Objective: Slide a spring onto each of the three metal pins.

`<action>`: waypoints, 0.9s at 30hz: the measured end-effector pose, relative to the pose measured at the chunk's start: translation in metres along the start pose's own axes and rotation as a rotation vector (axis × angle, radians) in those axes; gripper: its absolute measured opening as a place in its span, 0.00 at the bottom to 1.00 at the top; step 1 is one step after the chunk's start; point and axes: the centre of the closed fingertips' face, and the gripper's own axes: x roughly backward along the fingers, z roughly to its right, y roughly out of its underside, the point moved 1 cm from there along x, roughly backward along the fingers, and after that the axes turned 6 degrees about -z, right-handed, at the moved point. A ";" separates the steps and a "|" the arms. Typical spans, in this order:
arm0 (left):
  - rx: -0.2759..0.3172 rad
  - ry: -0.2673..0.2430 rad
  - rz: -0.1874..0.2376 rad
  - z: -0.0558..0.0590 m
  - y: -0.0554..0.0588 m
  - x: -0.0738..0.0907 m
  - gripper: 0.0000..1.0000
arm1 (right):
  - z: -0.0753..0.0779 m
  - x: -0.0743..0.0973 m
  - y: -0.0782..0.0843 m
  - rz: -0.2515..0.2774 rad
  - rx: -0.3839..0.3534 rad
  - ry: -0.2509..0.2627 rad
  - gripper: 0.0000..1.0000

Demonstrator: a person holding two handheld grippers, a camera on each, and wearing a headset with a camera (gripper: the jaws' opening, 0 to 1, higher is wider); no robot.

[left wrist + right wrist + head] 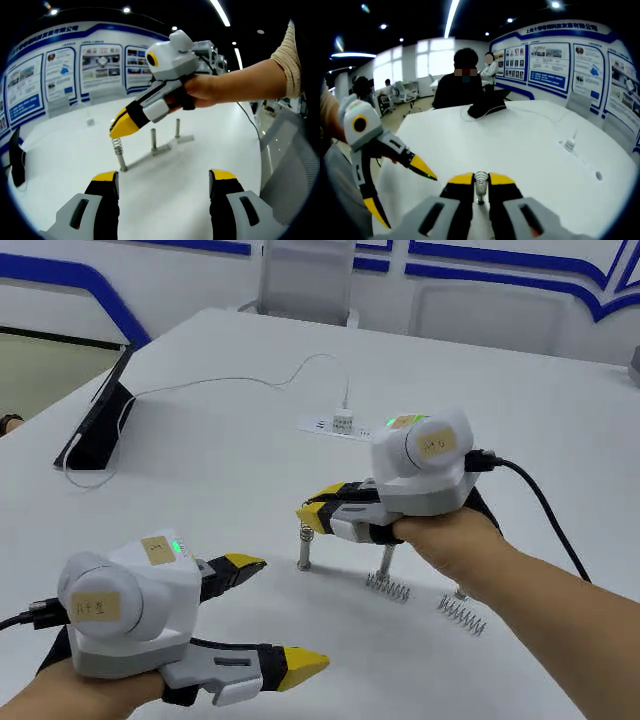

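Grey, yellow-tipped right gripper [310, 515] reaches in level, jaws clamped on a small coiled steel spring [117, 146] atop the leftmost upright metal pin [304, 548]. The matching left gripper [285, 612] hovers low, jaws spread wide.

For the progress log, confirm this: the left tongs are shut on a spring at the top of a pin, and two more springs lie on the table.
Wrong side: the right tongs are shut on the spring at the top of the pin, as the right gripper view shows. The left tongs stand open. Two more springs do lie on the table.
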 end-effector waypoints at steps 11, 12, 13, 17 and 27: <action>0.005 -0.008 -0.003 -0.002 0.002 0.002 0.74 | -0.004 -0.013 0.021 -0.052 0.009 0.000 0.12; 0.006 -0.007 -0.005 -0.002 0.003 0.002 0.74 | -0.003 -0.014 0.024 -0.058 0.011 0.002 0.12; 0.005 -0.007 -0.006 -0.002 0.003 0.002 0.74 | -0.003 -0.014 0.025 -0.060 0.008 0.004 0.12; 0.002 -0.003 -0.009 -0.002 0.003 0.001 0.74 | -0.004 -0.018 0.030 -0.076 0.009 0.005 0.12; 0.002 -0.004 -0.012 -0.003 0.003 0.002 0.74 | -0.005 -0.021 0.039 -0.102 0.014 0.015 0.12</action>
